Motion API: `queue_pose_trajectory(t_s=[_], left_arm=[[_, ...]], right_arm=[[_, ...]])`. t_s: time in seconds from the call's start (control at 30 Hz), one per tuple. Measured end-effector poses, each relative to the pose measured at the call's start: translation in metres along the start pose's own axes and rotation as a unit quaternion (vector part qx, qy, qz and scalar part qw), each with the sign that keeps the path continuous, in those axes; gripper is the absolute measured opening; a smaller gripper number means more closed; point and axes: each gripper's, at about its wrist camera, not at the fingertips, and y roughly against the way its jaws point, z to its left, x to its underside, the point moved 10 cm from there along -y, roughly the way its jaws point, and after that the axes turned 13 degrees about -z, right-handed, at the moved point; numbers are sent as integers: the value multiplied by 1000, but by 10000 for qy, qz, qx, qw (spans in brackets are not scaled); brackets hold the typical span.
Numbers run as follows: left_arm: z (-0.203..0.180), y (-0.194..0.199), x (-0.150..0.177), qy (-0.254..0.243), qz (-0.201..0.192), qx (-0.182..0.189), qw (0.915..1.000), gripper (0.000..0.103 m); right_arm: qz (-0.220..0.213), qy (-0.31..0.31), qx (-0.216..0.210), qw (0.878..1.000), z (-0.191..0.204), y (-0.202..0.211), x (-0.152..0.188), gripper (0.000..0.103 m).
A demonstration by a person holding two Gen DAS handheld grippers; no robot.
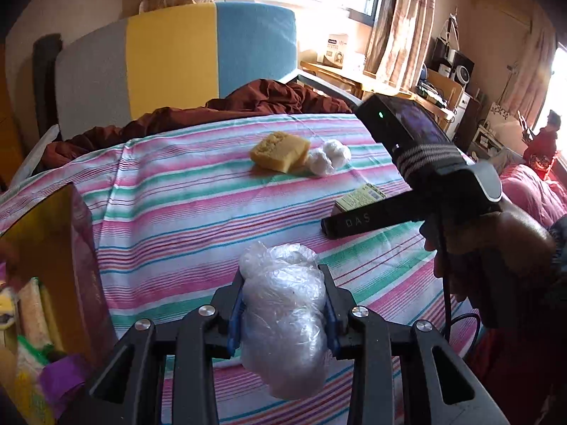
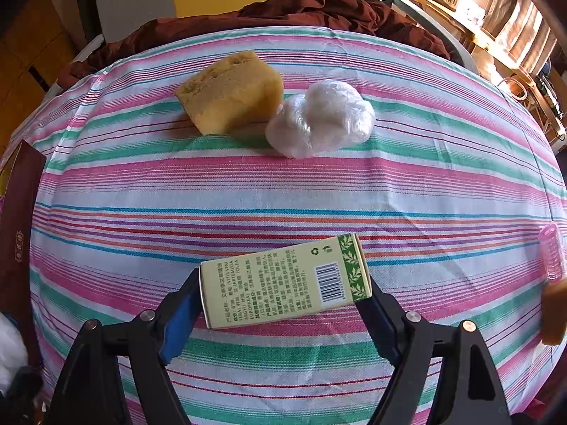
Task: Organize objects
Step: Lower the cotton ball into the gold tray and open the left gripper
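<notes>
clear crinkled plastic, a wrapped bundle (image 1: 283, 318), fills the narrow gap of the left gripper (image 1: 283, 304), whose blue pads (image 1: 235, 322) press on both its sides and hold it above the striped sheet (image 1: 177, 191). the right gripper (image 2: 283, 304) points steeply down with its jaws spread wide around a pale green carton (image 2: 283, 283) that lies flat on the sheet; the carton's short ends sit at or just inside the blue pads (image 2: 177, 322), and whether they press on it cannot be told. farther back on the sheet a yellow sponge block (image 2: 230, 95) touches a second plastic-wrapped bundle (image 2: 319, 120). the left wrist view alone shows the right gripper from outside, its black body (image 1: 407, 141) held by a hand (image 1: 496, 265) with the carton partly hidden behind one finger, an open box (image 1: 53, 248) at the left edge with soft items inside, a headboard of grey, yellow and blue panels (image 1: 177, 60), and a person in red (image 1: 542, 141) by a far window. the right wrist view alone shows the carton's printed text and barcode and a pink ribbed roller (image 2: 551, 255) at the right edge.
</notes>
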Motion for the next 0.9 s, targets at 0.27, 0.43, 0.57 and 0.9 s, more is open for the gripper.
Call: queue_pose_trajectory(t_s=[0.27,0.43,0.57,0.9], left_arm=[[107,48,-17,738,-323,-965,9921,36],[186,67,0,1196,-244,-1743,9771,36],[237,75,22,1521,-63,-2256,9622,36],[297,52,15,1746,186,-2477,9528,38]], right_arm=[[-51,89,64,9999,3,0,5,84],[-63,124,108,9998,5,2,7,83],[-66,132,116,9998,8,3,6,83],[-83,154,134,9998,11,2,5,83]])
